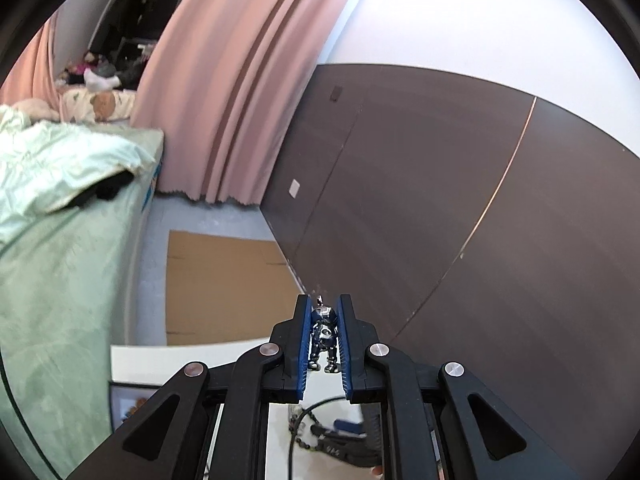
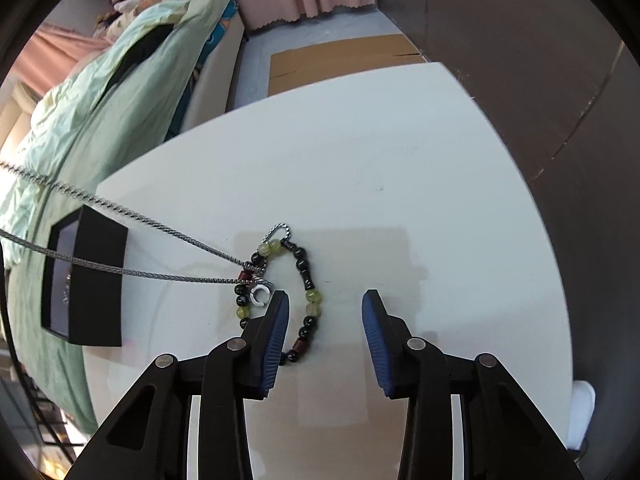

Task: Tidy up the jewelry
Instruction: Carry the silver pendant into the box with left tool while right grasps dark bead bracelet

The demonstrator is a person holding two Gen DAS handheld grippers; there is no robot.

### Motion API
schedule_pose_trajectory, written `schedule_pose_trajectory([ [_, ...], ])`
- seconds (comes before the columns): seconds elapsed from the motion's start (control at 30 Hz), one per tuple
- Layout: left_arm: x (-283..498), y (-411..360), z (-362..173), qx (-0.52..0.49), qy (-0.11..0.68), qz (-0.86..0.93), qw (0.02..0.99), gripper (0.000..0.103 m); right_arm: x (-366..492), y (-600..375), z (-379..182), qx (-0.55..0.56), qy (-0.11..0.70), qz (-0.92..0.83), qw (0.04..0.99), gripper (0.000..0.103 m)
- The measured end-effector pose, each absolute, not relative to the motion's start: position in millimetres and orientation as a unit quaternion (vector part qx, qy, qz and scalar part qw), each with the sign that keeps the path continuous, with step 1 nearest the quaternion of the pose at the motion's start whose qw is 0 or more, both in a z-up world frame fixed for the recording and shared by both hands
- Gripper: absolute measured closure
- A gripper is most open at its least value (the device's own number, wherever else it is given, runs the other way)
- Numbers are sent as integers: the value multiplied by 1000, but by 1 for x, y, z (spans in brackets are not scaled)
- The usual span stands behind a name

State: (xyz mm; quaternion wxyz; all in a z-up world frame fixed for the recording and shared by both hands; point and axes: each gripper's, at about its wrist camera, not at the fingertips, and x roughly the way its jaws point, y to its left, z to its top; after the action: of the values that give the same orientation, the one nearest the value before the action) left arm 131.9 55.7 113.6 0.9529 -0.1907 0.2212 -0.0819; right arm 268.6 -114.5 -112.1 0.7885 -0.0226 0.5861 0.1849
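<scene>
My left gripper (image 1: 324, 305) is shut on a small silver figure pendant (image 1: 325, 336), held up in the air in front of a dark wall. In the right wrist view its silver chain (image 2: 140, 216) runs taut from the upper left down to a bead bracelet (image 2: 313, 296) of black, green and dark red beads lying on the white table (image 2: 360, 152). The chain's end and a small white ring (image 2: 260, 294) lie against the bracelet's left side. My right gripper (image 2: 325, 300) points down over the bracelet, open; its left finger covers part of the loop and its pads touch nothing.
An open black jewelry box (image 2: 96, 280) stands at the table's left edge. Beyond that edge is a bed with a pale green cover (image 2: 100, 92). Flat cardboard (image 2: 340, 60) lies on the floor past the far edge. Dark wall panels (image 1: 460, 200) and a pink curtain (image 1: 224, 80) stand behind.
</scene>
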Motion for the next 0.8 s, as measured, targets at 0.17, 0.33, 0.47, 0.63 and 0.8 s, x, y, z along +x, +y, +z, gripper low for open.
schedule_pose_trajectory([
  [0.17, 124, 58, 141, -175, 202, -67, 961, 90, 263, -96, -113, -75, 570, 182, 797, 76],
  [0.33, 113, 62, 166, -161, 184, -45, 969, 90, 260, -103, -111, -60, 575, 206, 790, 94],
  [0.47, 104, 65, 186, -149, 168, -32, 974, 90, 261, -121, -95, 8, 566, 240, 788, 94],
  [0.63, 89, 68, 207, -128, 153, -11, 980, 90, 253, -132, -74, 73, 541, 294, 785, 94],
  [0.8, 78, 82, 220, -124, 141, 13, 982, 90, 257, -125, -58, 116, 520, 327, 781, 94],
])
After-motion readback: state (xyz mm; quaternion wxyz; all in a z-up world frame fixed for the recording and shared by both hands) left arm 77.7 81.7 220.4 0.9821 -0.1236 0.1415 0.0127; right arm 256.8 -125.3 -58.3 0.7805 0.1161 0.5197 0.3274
